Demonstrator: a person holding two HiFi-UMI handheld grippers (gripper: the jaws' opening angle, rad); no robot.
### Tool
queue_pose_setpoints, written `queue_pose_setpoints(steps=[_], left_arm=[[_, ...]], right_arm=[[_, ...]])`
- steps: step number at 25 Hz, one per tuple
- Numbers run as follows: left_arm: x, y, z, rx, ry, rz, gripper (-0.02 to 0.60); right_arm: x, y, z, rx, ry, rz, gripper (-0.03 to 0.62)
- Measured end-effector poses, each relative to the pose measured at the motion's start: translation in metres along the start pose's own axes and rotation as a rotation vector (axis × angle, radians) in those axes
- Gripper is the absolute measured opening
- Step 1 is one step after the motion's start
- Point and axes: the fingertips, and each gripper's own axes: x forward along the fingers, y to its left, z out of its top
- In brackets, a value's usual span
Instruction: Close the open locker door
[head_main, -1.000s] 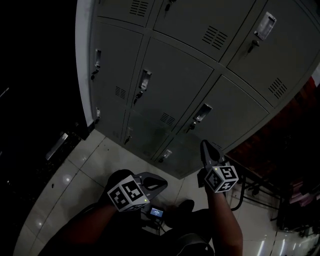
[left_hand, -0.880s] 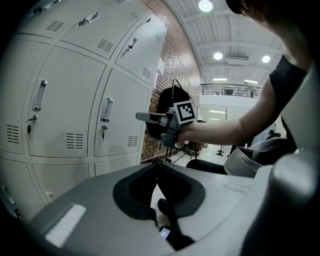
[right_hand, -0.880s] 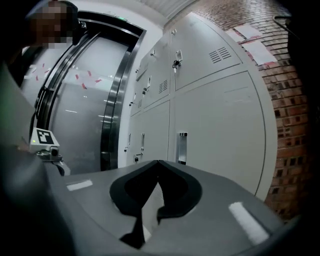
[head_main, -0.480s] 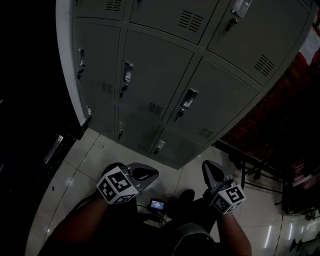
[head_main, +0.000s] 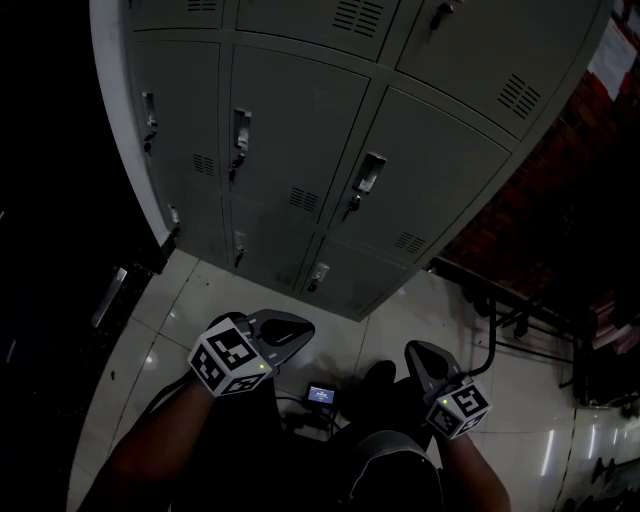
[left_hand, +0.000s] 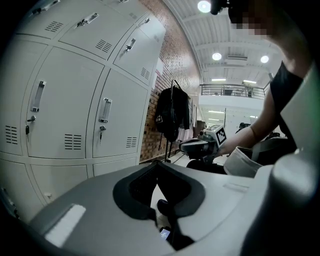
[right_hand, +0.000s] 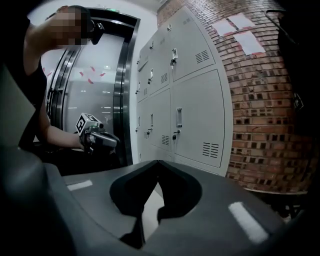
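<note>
The left gripper (left_hand: 158, 166) has its jaws together on nothing; the right gripper (right_hand: 159, 164) too, tips meeting, empty. Both hang low over the pale glossy tiled floor (head_main: 140, 350), at 7 and 5 o'clock in the head view. The grey steel locker bank (head_main: 372, 100) fills 12 o'clock, well apart from both, every door (head_main: 295, 140) in sight flush. No open door shows: the closing looks done, or that door lies out of frame

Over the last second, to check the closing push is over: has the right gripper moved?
Yes. The right gripper has drawn back from the lockers: its tip overlapped their bottom row before and now lies over the floor, nearer the person.
</note>
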Motion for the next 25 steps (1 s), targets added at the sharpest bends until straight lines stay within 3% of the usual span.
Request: queue_pose_setpoints(steps=[10, 14, 25], left_arm=[[-0.001, 0.002, 0.005, 0.013, 0.000, 0.005, 0.012], [-0.001, 0.000, 0.002, 0.015, 0.005, 0.006, 0.012], [-0.001, -0.002, -0.001, 0.019, 0.015, 0.006, 0.012]], right_arm=[[-0.006, 0.022, 0.002, -0.024, -0.030, 0.130, 0.002], [-0.009, 0.022, 0.005, 0.020, -0.061, 0.128, 0.002], [-0.009, 0.027, 0.003, 0.011, -0.055, 0.137, 0.001]])
